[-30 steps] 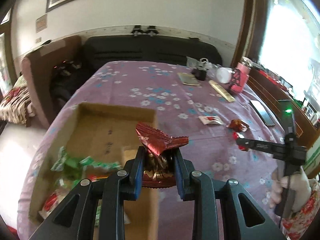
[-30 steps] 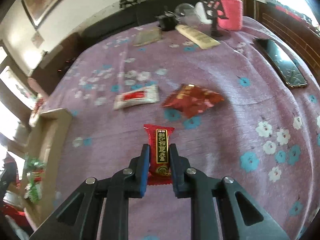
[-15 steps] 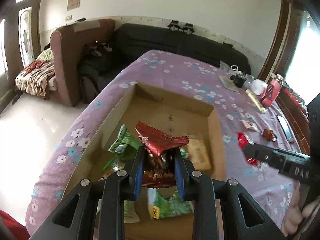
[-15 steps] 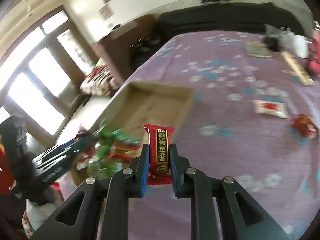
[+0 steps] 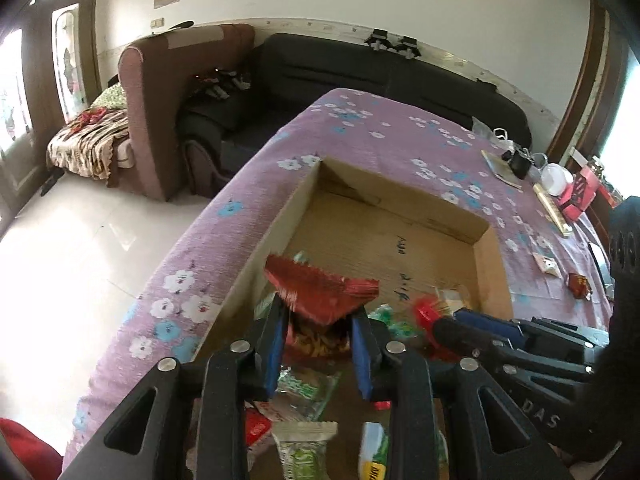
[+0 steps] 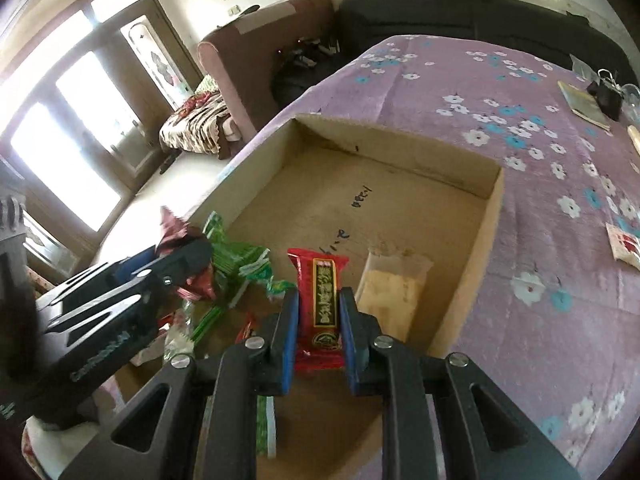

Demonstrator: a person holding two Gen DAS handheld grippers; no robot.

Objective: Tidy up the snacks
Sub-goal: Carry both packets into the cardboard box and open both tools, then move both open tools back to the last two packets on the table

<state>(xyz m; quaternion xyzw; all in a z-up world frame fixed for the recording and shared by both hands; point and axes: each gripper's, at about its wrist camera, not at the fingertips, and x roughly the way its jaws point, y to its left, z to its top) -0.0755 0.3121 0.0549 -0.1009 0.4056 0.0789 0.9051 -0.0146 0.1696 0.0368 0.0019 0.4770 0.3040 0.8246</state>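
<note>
**Both tools over the snack box**

The left tool (image 5: 318,332) hangs above the cardboard box (image 5: 490,256) on the purple tabletop (image 5: 360,128); its jaws have just been opening, the crinkled red wrapper (image 5: 320,292) between them. The right tool (image 6: 318,330) is pinching a red snack bar (image 6: 320,300) over the box, beside green packets (image 6: 236,260)

Table (image 6: 460,80) under purple floral cloth, bearing open cardboard box (image 6: 494,208), white packet (image 6: 624,246), red packet (image 5: 579,284), booklet (image 6: 584,104).
</note>
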